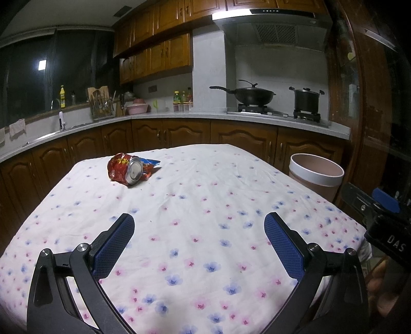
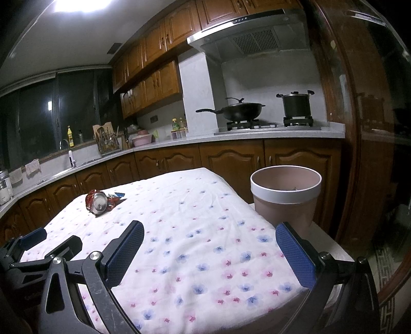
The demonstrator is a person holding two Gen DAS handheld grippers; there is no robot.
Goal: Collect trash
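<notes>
**Trash at far left of table; both grippers empty**

I see a crushed can [image 1: 131,172] lying on its side on the floral cloth [image 1: 195,205], touching red and blue wrappers [image 1: 151,164] behind it. Nothing lies between it and my grippers. The bin [image 2: 285,197] stands off the table's right edge; its bottom is hidden from me. Left gripper [image 1: 199,246] and right gripper [image 2: 209,254] hang low, jaws spread wide.

A home kitchen: wooden cabinets [image 1: 164,55], range hood [image 1: 269,23], wok [image 1: 253,95] on gas stove [image 1: 277,113], sink faucet [image 1: 61,119].
</notes>
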